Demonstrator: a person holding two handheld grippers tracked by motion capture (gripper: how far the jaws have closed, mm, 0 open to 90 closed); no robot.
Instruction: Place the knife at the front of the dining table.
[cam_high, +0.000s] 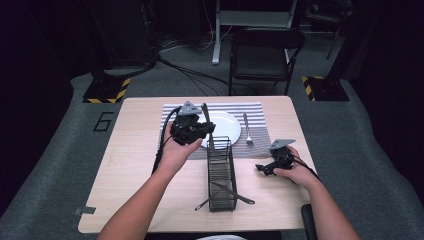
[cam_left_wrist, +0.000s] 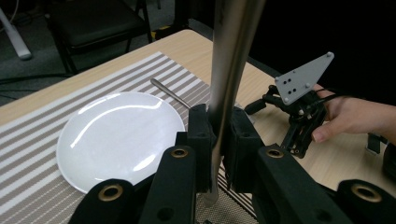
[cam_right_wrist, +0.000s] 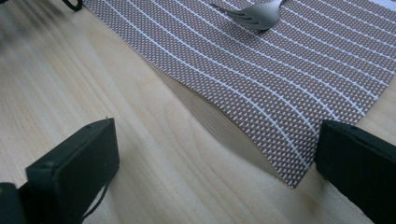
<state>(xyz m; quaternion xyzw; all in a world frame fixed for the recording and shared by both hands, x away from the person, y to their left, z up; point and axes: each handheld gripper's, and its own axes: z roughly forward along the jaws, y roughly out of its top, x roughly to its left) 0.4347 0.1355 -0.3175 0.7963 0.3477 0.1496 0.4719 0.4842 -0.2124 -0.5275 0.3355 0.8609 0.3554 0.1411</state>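
Note:
A long steel utensil (cam_high: 206, 125) stands nearly upright with my left gripper (cam_high: 206, 132) shut on it, over the near edge of the white plate (cam_high: 227, 127) and the far end of the black wire caddy (cam_high: 221, 172). In the left gripper view the utensil (cam_left_wrist: 226, 70) runs up between the closed pads (cam_left_wrist: 198, 140). A fork (cam_high: 247, 131) lies on the striped placemat (cam_high: 255, 111) right of the plate. My right gripper (cam_high: 262, 169) rests low on the table at the right, open. Its view has the jaws wide apart on either side of the placemat's slightly lifted corner (cam_right_wrist: 280, 163).
The caddy holds two utensils (cam_high: 225, 192) lying crossed at its near end, their tips poking out at both sides. A black chair (cam_high: 265, 50) stands beyond the table's far edge. Bare wood (cam_high: 135, 165) lies left of the caddy.

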